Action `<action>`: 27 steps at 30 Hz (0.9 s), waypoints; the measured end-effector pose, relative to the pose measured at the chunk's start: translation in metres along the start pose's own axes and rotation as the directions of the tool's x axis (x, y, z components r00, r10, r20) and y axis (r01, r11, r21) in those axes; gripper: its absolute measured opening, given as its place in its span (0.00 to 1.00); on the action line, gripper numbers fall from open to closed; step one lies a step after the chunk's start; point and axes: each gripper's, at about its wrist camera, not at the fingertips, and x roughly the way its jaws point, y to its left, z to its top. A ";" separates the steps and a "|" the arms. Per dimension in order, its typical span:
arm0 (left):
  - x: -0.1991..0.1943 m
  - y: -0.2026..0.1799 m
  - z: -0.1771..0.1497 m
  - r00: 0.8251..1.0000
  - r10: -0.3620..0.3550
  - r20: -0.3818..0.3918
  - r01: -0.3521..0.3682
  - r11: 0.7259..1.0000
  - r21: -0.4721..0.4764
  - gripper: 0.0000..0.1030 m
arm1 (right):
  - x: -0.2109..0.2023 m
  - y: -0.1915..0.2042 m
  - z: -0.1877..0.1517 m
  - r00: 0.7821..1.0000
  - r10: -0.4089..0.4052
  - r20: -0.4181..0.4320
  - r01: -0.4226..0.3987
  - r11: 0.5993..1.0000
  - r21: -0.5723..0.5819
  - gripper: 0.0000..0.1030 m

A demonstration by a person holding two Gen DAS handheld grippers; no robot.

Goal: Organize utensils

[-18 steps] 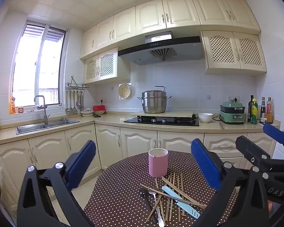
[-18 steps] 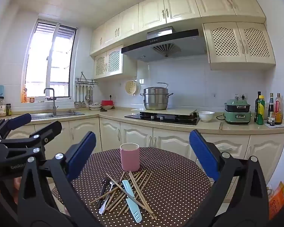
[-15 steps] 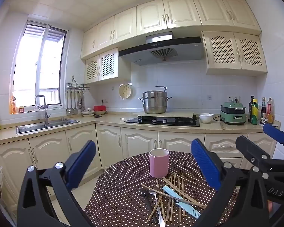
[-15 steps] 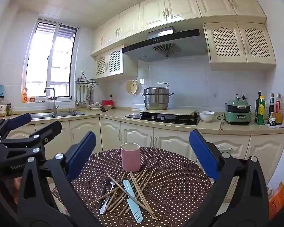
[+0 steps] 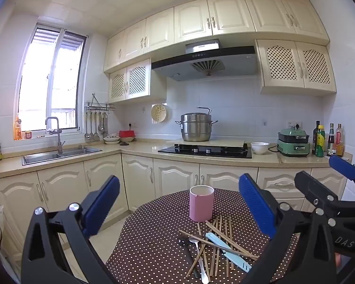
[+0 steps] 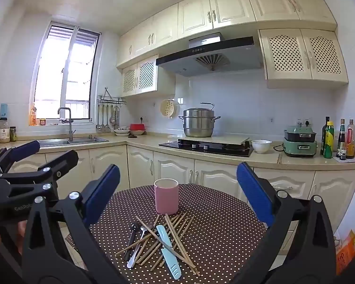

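Observation:
A pink cup (image 5: 201,203) (image 6: 166,196) stands upright on a round table with a brown polka-dot cloth (image 5: 153,241) (image 6: 220,232). In front of it lies a loose pile of wooden chopsticks (image 5: 221,239) (image 6: 177,224), a light-blue knife (image 5: 227,252) (image 6: 168,250), a metal spoon (image 5: 200,258) (image 6: 137,248) and a dark utensil (image 5: 189,253) (image 6: 130,241). My left gripper (image 5: 178,203) is open and held level above the table's near side. My right gripper (image 6: 177,191) is open too, with nothing between its fingers. Each gripper shows at the edge of the other's view.
Behind the table runs an L-shaped counter (image 5: 139,148) with a sink (image 5: 59,152), a hob (image 5: 206,150) bearing a steel pot (image 5: 196,126), a white bowl (image 5: 259,147), a green cooker (image 5: 293,142) and several bottles (image 5: 327,139). Cabinets stand below and above.

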 end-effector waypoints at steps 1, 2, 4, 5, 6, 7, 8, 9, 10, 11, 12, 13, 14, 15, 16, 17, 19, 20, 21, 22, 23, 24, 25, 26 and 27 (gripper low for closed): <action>0.000 0.000 0.000 1.000 0.001 -0.001 -0.001 1.000 0.001 0.96 | 0.000 0.000 0.000 1.000 -0.001 -0.002 0.001 1.000 0.000 0.94; 0.000 0.000 -0.001 1.000 0.001 -0.001 -0.001 1.000 0.000 0.96 | 0.000 0.000 0.000 1.000 -0.001 -0.003 0.001 1.000 -0.001 0.94; 0.000 0.000 -0.002 1.000 0.001 -0.003 -0.001 1.000 0.001 0.96 | 0.000 0.000 0.000 1.000 -0.001 -0.005 0.001 1.000 0.001 0.94; 0.000 0.000 -0.002 1.000 0.000 -0.003 0.000 1.000 0.001 0.96 | 0.000 -0.001 0.001 1.000 -0.001 -0.007 0.001 1.000 0.001 0.94; 0.000 0.000 -0.002 1.000 0.000 -0.004 0.000 1.000 0.001 0.96 | 0.001 -0.002 0.002 1.000 -0.001 -0.008 0.001 1.000 0.001 0.94; -0.001 0.000 -0.001 1.000 -0.002 -0.005 0.002 1.000 0.000 0.96 | 0.000 -0.001 0.002 1.000 -0.002 -0.007 0.002 1.000 0.001 0.94; 0.000 0.000 -0.002 1.000 -0.002 -0.006 0.002 1.000 0.000 0.96 | 0.000 -0.001 0.002 1.000 -0.002 -0.007 0.002 1.000 0.001 0.94; 0.000 0.000 -0.002 1.000 -0.001 -0.006 0.001 1.000 0.000 0.96 | 0.000 -0.001 0.002 1.000 -0.001 -0.008 0.001 1.000 0.001 0.94; 0.000 -0.001 -0.002 1.000 0.000 -0.007 0.000 1.000 0.000 0.96 | 0.000 -0.002 0.002 1.000 0.001 -0.010 -0.001 1.000 0.001 0.94; 0.000 -0.001 -0.003 1.000 0.000 -0.007 0.000 1.000 0.000 0.96 | 0.000 -0.001 0.002 1.000 0.001 -0.010 -0.001 1.000 0.002 0.94; 0.001 -0.001 -0.004 1.000 0.000 -0.009 0.000 1.000 0.000 0.96 | 0.000 -0.001 0.002 1.000 0.002 -0.010 -0.002 1.000 0.002 0.94; 0.001 -0.001 -0.004 1.000 0.001 -0.009 -0.001 1.000 0.000 0.96 | 0.000 -0.001 0.002 1.000 0.002 -0.011 -0.002 1.000 0.001 0.94; 0.001 -0.001 -0.004 1.000 0.002 -0.009 -0.002 1.000 0.000 0.96 | 0.000 -0.001 0.002 1.000 0.003 -0.013 -0.003 1.000 0.002 0.94; 0.001 -0.001 -0.004 1.000 0.002 -0.010 -0.002 1.000 -0.001 0.96 | 0.000 -0.002 0.003 1.000 0.003 -0.013 -0.003 1.000 0.002 0.94; 0.001 -0.001 -0.004 1.000 0.001 -0.012 -0.001 1.000 -0.003 0.96 | 0.000 -0.002 0.003 1.000 0.003 -0.013 -0.003 1.000 0.001 0.94; 0.001 -0.001 -0.004 1.000 0.000 -0.013 0.000 1.000 -0.003 0.96 | 0.000 -0.002 0.003 1.000 0.002 -0.013 -0.002 1.000 0.001 0.94; 0.001 -0.001 -0.003 1.000 0.002 -0.014 -0.002 1.000 -0.004 0.96 | 0.000 -0.002 0.004 1.000 0.003 -0.014 -0.003 1.000 -0.001 0.94; 0.001 -0.001 -0.003 1.000 0.002 -0.013 -0.002 1.000 -0.004 0.96 | 0.000 -0.002 0.004 1.000 0.003 -0.013 -0.003 1.000 0.000 0.94; 0.001 -0.001 -0.003 1.000 0.001 -0.014 -0.001 1.000 -0.004 0.96 | 0.000 -0.001 0.004 1.000 0.002 -0.013 -0.002 1.000 0.000 0.94; 0.001 -0.001 -0.003 1.000 0.000 -0.014 -0.001 1.000 -0.005 0.96 | 0.000 -0.001 0.004 1.000 0.002 -0.014 -0.002 1.000 0.000 0.94; 0.001 -0.001 -0.003 1.000 0.001 -0.015 -0.001 1.000 -0.005 0.96 | 0.000 -0.001 0.004 1.000 0.002 -0.015 -0.002 1.000 0.000 0.94; 0.001 -0.001 -0.003 1.000 0.001 -0.016 -0.001 1.000 -0.005 0.96 | 0.001 -0.001 0.004 1.000 0.002 -0.015 -0.002 1.000 0.000 0.94; 0.001 -0.001 -0.003 1.000 0.002 -0.016 -0.002 1.000 -0.004 0.96 | 0.001 -0.001 0.004 1.000 0.002 -0.016 -0.002 1.000 -0.001 0.94; 0.002 -0.001 -0.003 1.000 0.003 -0.017 -0.003 1.000 -0.005 0.96 | 0.001 0.000 0.004 1.000 0.004 -0.017 -0.004 1.000 -0.001 0.94; 0.002 -0.001 -0.004 1.000 0.004 -0.017 -0.004 1.000 -0.006 0.96 | 0.001 0.000 0.004 1.000 0.005 -0.019 -0.005 1.000 -0.001 0.94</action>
